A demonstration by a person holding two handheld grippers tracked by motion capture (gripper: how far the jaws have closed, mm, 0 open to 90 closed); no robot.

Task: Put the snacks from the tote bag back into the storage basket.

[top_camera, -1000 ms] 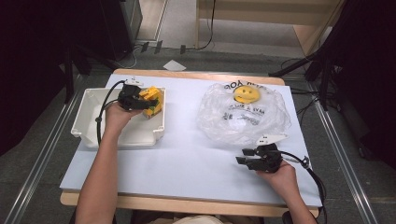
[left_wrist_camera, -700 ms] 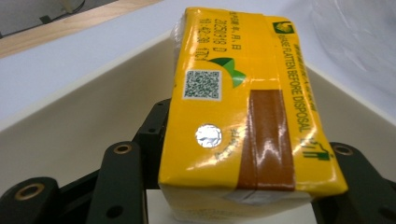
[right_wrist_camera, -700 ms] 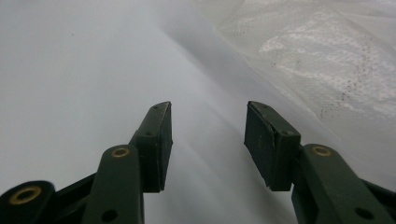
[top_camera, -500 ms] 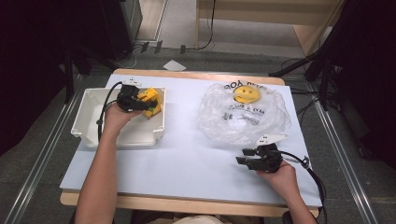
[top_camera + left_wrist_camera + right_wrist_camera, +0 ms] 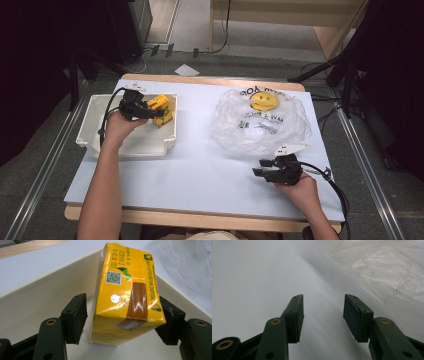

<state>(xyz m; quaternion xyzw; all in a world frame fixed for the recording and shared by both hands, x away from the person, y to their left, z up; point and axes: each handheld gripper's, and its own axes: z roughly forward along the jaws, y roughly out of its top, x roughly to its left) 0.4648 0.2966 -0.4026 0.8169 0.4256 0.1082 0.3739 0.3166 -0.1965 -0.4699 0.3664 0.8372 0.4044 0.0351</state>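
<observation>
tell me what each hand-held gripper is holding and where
Nothing is held: the left hand-held gripper has just been opening around the yellow carton's sides in the tray; the right hand-held gripper is empty.

We list two hand-held grippers: left gripper (image 5: 161,113) and right gripper (image 5: 256,172), both black, with ribbed rectangular pads, brass-ringed pivot holes, trailing black cables; right carries a grey three-cornered plate. Our forearms are bare, unsleeved.

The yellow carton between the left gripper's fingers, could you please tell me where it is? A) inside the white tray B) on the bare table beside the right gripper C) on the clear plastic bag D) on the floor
A: the yellow carton stands inside the white tray, whose cream walls rise around it in the left gripper view, with the left gripper at it there.
</observation>
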